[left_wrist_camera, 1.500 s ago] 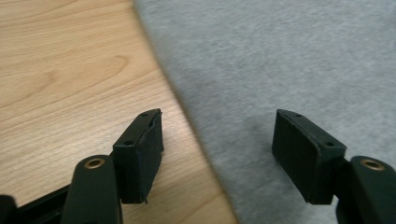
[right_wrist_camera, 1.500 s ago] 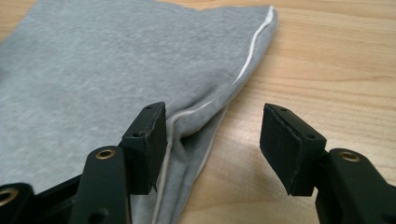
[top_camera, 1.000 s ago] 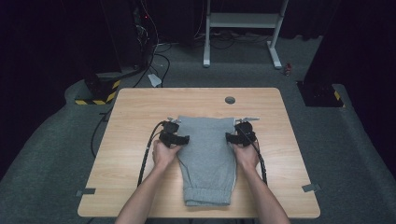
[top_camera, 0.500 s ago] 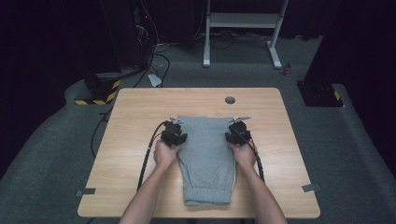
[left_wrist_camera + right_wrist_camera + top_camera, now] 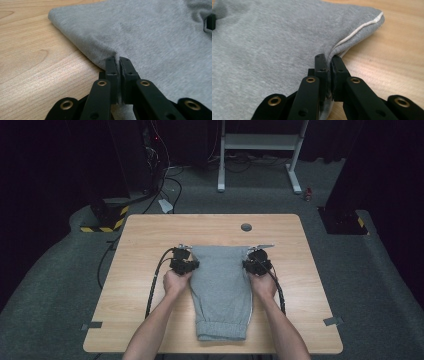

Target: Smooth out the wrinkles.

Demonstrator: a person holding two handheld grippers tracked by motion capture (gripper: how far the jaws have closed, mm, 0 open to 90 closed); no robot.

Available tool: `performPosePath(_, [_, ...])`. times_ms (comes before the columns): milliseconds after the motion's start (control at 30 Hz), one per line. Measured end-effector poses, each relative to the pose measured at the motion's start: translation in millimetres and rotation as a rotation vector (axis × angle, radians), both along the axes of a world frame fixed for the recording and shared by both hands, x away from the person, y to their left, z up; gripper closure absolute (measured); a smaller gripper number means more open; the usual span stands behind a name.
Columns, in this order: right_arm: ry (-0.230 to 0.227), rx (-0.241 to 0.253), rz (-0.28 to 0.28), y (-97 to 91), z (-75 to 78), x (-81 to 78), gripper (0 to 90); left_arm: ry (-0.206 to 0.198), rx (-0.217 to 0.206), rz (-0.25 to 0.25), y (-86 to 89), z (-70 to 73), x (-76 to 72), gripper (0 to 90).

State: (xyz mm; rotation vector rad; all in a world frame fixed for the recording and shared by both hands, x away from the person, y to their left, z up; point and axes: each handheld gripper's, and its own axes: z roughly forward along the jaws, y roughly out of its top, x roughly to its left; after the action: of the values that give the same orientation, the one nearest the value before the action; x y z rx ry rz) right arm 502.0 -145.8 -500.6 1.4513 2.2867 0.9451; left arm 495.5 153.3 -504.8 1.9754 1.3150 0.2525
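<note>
Grey sweatpants [image 5: 220,290]: both side edges are being gripped, with the fold or lift not yet started.

The sweatpants are lying flat at the centre of the tabletop [image 5: 150,235] in the high view, waistband toward the top of the frame and cuffs toward the bottom edge. The left gripper [image 5: 187,266] is pinching the left side edge just below the waistband; in the left gripper view its fingers [image 5: 111,67] have just been closing and are now clamping a ridge of grey fabric. The right gripper [image 5: 252,266] is doing the same on the right edge, its fingers [image 5: 321,66] pressing the seam beside the white piping [image 5: 359,30]. The step in hand appears to be securing the grasp. The next move is probably calling for both hands to be lifting together and evenly, keeping the fabric taut so neither edge slips out.
</note>
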Motion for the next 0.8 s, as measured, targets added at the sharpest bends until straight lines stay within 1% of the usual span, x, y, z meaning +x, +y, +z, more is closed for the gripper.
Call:
performPosePath(67, [-0.025,0.036,0.013,-3.3,8.9,-2.0,85.8,0.002,-0.007,-0.002,0.8,5.3,-1.4,86.2])
performPosePath(167, [-0.051,0.048,0.028,-4.9,18.8,-6.9,85.9,-0.018,-0.039,-0.013,0.4,16.4,-5.6,86.2])
performPosePath(200, [-0.054,0.056,0.03,-6.0,21.3,-8.3,85.9,-0.027,-0.033,-0.027,0.5,20.5,-7.3,86.2])
performPosePath(233, [-0.051,0.073,0.03,-7.3,24.2,-10.0,85.9,-0.026,-0.04,-0.028,0.6,22.1,-8.2,86.3])
performPosePath(267, [-0.053,0.077,0.032,-8.0,25.7,-10.5,85.9,-0.026,-0.048,-0.028,1.8,23.6,-8.7,86.2])
performPosePath(333, [-0.062,0.103,0.031,-9.4,28.6,-12.2,86.0,-0.02,-0.071,-0.025,4.5,25.9,-9.6,86.3])
performPosePath(367, [-0.066,0.111,0.032,-9.9,30.2,-13.5,86.0,-0.021,-0.076,-0.027,6.0,27.2,-10.3,86.3])
performPosePath(400, [-0.069,0.115,0.036,-10.1,31.5,-14.7,86.0,-0.021,-0.078,-0.029,7.1,28.5,-11.2,86.3])
performPosePath(467, [-0.074,0.115,0.04,-11.1,34.4,-16.4,86.0,-0.024,-0.099,-0.033,10.2,31.7,-13.0,86.3])
performPosePath(500, [-0.075,0.117,0.042,-12.4,36.5,-17.3,86.0,-0.029,-0.103,-0.034,11.9,33.4,-13.7,86.3])
performPosePath(533, [-0.076,0.128,0.039,-13.3,38.6,-18.1,86.0,-0.03,-0.116,-0.035,14.2,35.5,-14.5,86.3])
performPosePath(567, [-0.083,0.132,0.049,-14.9,41.4,-18.5,86.0,-0.032,-0.123,-0.035,15.5,36.9,-15.0,86.3])
performPosePath(600, [-0.08,0.138,0.043,-15.0,43.7,-19.7,86.0,-0.039,-0.129,-0.033,16.9,38.8,-15.6,86.3])
performPosePath(633, [-0.092,0.139,0.052,-16.1,46.2,-20.0,86.0,-0.044,-0.137,-0.027,18.0,40.7,-16.2,86.3])
performPosePath(700, [-0.1,0.154,0.05,-17.3,52.3,-22.1,86.0,-0.05,-0.158,-0.023,21.6,44.1,-17.1,86.3])
performPosePath(800, [-0.097,0.157,0.051,-17.9,57.9,-22.1,86.1,-0.055,-0.171,-0.024,23.5,46.8,-17.3,86.3])
